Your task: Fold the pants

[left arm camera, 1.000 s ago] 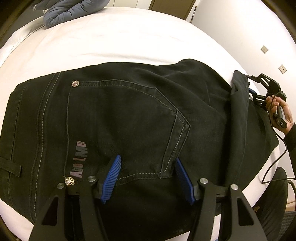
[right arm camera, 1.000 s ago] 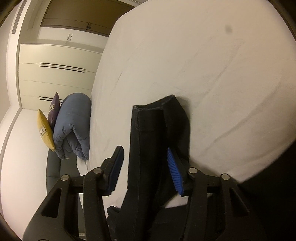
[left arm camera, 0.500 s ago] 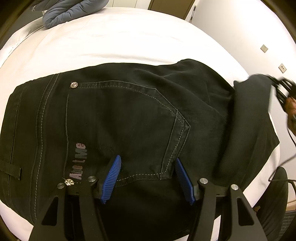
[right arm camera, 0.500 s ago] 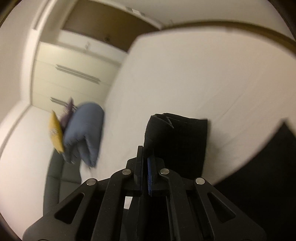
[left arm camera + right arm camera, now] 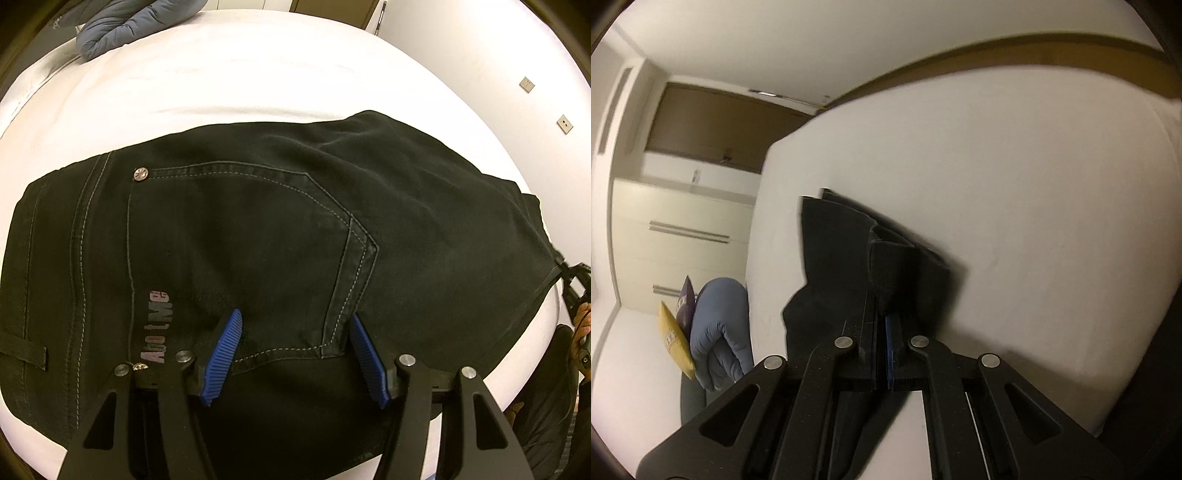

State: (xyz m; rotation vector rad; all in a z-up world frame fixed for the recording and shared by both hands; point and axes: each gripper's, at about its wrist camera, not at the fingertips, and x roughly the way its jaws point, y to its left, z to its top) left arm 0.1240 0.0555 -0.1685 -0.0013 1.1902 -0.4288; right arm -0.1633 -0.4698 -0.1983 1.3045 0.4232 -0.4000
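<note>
Now the right gripper [image 5: 881, 325], jaws clenched on the pants [image 5: 258, 229], should carry that end over; the left gripper [image 5: 295, 354] waits, jaws spread.

Black denim pants [image 5: 258, 236] lie flat, back side up, across the white bed [image 5: 258, 74], waistband toward nine o'clock. Grey stitching outlines a back pocket [image 5: 240, 258]. The leg end at three o'clock is lifted, bunched.

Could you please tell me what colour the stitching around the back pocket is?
Light grey stitching on the black pants, clearest in the left wrist view.
</note>
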